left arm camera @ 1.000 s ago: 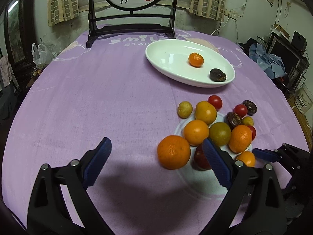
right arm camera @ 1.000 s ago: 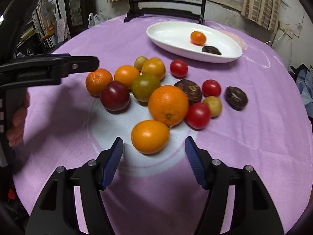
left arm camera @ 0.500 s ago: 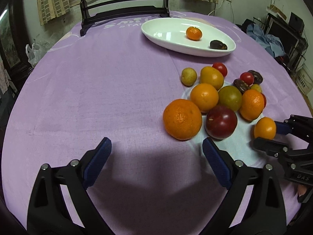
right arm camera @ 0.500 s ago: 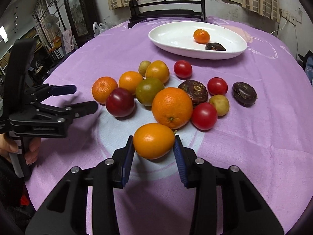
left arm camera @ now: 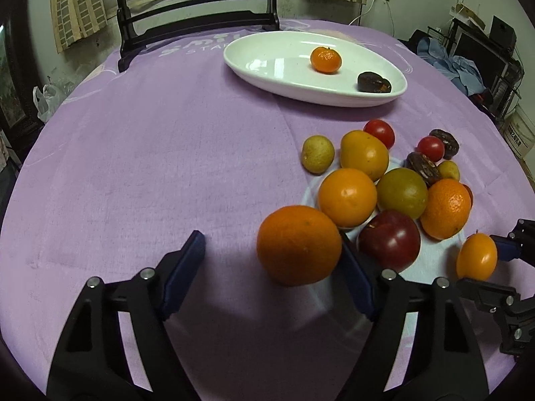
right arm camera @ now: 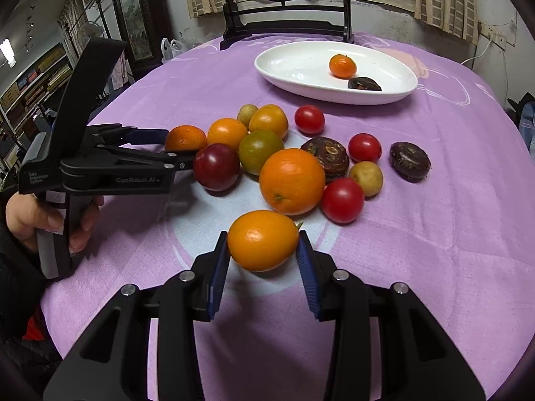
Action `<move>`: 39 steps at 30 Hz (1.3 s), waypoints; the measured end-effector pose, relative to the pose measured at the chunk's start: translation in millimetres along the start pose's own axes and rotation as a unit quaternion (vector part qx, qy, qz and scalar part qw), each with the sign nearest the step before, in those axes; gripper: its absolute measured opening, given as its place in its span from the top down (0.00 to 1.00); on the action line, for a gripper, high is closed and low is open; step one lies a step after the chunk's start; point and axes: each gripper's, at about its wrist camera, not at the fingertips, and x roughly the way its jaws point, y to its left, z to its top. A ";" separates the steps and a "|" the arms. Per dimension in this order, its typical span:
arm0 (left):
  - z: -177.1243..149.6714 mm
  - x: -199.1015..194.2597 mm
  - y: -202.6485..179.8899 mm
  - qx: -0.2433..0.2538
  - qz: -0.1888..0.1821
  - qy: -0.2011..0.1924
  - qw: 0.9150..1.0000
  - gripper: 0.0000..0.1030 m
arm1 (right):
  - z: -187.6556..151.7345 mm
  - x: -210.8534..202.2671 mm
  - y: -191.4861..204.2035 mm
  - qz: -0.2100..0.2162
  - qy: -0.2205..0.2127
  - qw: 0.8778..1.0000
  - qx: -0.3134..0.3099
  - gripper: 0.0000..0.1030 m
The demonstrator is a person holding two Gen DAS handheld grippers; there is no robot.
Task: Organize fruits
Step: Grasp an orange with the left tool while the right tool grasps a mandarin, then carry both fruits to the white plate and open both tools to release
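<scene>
Purple cloth is covering the round desk (right arm camera: pixel 451 234), and most of the fruit is still sitting loose on it in a cluster at the middle of the right wrist frame. Only a small orange mandarin (right arm camera: pixel 342 65) and one dark wrinkled fruit (right arm camera: pixel 363 84) are lying in the white oval ceramic dish (right arm camera: pixel 294 67) at the upper centre, so I judge the sorting barely begun.

The right tool (right arm camera: pixel 264 260) is clamping a smooth oval yellow-orange fruit (right arm camera: pixel 263 240) at lower centre, both blue pads pressing on it. The left tool (left arm camera: pixel 271 267) has just been narrowing around a large dimpled orange (left arm camera: pixel 299 244); one pad is touching, the other standing clear, so nothing is gripped yet.

White lettering on the left tool's black body is reading "GenRobot.AI". The cloth's print beside the dish is only partly legible, "STA…".
</scene>
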 end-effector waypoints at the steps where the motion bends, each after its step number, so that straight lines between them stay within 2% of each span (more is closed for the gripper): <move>1: -0.4 -1.2 -1.5 0.004 -0.010 -0.003 1.000 0.39 | -0.1 -0.3 -0.4 0.000 0.000 1.000 0.001 0.61; 2: -0.6 -2.6 -4.2 0.011 -0.024 -0.004 1.000 0.53 | -0.8 -1.2 -0.9 0.000 -0.001 1.000 0.003 0.61; 3: -0.9 -4.1 -7.3 0.019 -0.029 -0.004 0.999 0.57 | -1.9 -2.7 -2.2 -0.001 -0.002 1.000 0.005 0.61; 6: -3.4 -6.2 -14.5 0.031 -0.010 0.000 0.999 0.57 | -5.0 -8.2 -5.7 -0.004 -0.007 1.000 0.010 0.61; 9: -3.7 -12.6 -12.6 0.018 -0.022 0.008 1.000 0.57 | -6.2 -15.6 -13.1 -0.003 -0.013 1.000 0.022 0.61; 13: -0.9 -32.3 -13.8 0.017 -0.031 -0.005 0.999 0.57 | -2.0 -29.7 -21.2 -0.016 -0.027 0.999 0.022 0.61; 17: 19.2 -57.5 -14.7 -0.001 -0.052 -0.033 0.998 0.57 | 18.8 -52.6 -28.9 -0.033 -0.061 0.997 0.012 0.61; 21: 52.1 -65.9 -23.1 -0.011 -0.070 -0.053 0.996 0.57 | 56.5 -62.3 -32.0 -0.049 -0.103 0.993 -0.007 0.61; 25: 94.1 -46.3 -33.8 -0.027 -0.053 -0.075 0.995 0.57 | 95.6 -36.0 -39.6 -0.027 -0.102 0.994 -0.021 0.60; 29: 126.4 -9.2 -35.5 -0.052 -0.040 -0.056 0.996 0.57 | 127.8 7.1 -48.5 -0.048 -0.080 0.995 -0.020 0.60; 37: 149.4 53.0 -14.8 -0.094 -0.019 -0.010 0.995 0.56 | 163.1 83.3 -68.8 -0.063 -0.024 0.998 -0.004 0.61; 39: 150.3 59.4 -10.3 -0.098 -0.024 -0.006 0.995 0.48 | 166.1 86.9 -69.6 -0.063 -0.028 0.998 -0.005 0.52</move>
